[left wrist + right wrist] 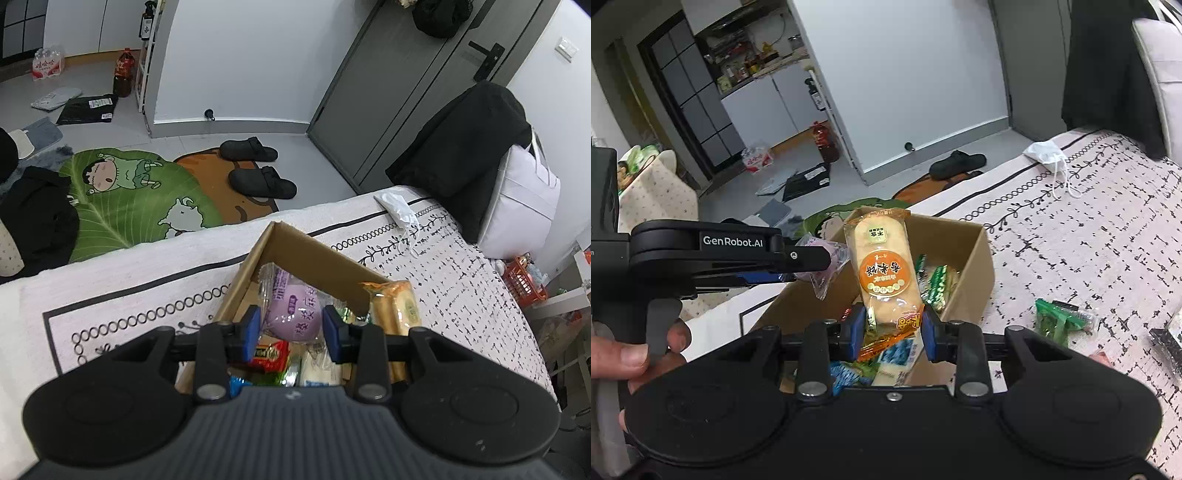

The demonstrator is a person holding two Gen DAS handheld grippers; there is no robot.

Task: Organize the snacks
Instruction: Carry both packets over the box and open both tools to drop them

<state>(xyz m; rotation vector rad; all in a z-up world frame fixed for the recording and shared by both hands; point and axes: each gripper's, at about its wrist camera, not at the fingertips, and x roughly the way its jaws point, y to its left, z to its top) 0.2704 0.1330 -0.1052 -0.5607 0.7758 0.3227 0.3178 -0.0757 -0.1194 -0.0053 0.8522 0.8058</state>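
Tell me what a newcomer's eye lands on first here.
Each claw grips a snack above the open cardboard box on the patterned bedspread: the left claw a purple round packet, the right claw a long orange rice-cracker pack. A green snack packet lies outside the box.

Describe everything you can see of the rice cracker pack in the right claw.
The rice cracker pack is a long clear wrapper over pale golden crackers, with a round orange label and orange printed ends. It stands nearly upright, its lower end pinched in the right claw, above the open cardboard box. Nothing else visibly touches it.
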